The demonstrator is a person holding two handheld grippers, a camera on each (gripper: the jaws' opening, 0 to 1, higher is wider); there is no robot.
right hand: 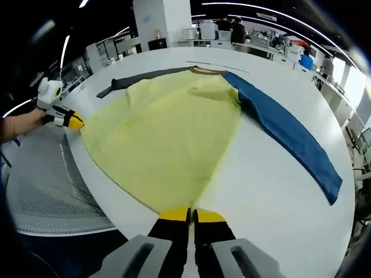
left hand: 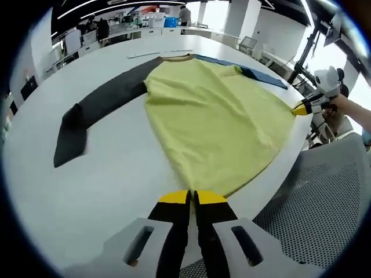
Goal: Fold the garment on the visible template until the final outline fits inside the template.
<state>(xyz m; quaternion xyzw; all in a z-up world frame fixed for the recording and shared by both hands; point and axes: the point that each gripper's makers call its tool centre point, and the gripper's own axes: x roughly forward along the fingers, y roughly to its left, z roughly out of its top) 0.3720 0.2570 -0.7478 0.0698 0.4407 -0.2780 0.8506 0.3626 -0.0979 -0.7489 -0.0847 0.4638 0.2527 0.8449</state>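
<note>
**Both grippers pinching the shirt's bottom hem**

In the left gripper view, your left gripper (left hand: pixel 192 198) rises from 6 o'clock with its yellow-tipped jaws pressed together on the near corner of the shirt (left hand: pixel 214 121). The shirt lies flat on the white table (left hand: pixel 104 191), its yellow body spreading up toward 12 o'clock, where the collar sits. The dark sleeve (left hand: pixel 95 110) stretches out toward 9 o'clock, and the blue sleeve (left hand: pixel 255 74) shows as a thin strip past the body at about 1 o'clock. At 3 o'clock, your right gripper (left hand: pixel 301 108) meets the other hem corner at the table edge, with your hand (left hand: pixel 342 104) reaching in from the right behind it.

In the right gripper view, your right gripper (right hand: pixel 191 215) comes up from 6 o'clock, jaws closed on the hem of the shirt (right hand: pixel 168 133). The blue sleeve (right hand: pixel 290 136) runs out toward 3 o'clock; the dark sleeve (right hand: pixel 142 78) lies at about 11 o'clock. Your left gripper (right hand: pixel 74 120) holds the far hem corner at 9 o'clock, your forearm (right hand: pixel 17 127) extending level from the left edge.
</note>
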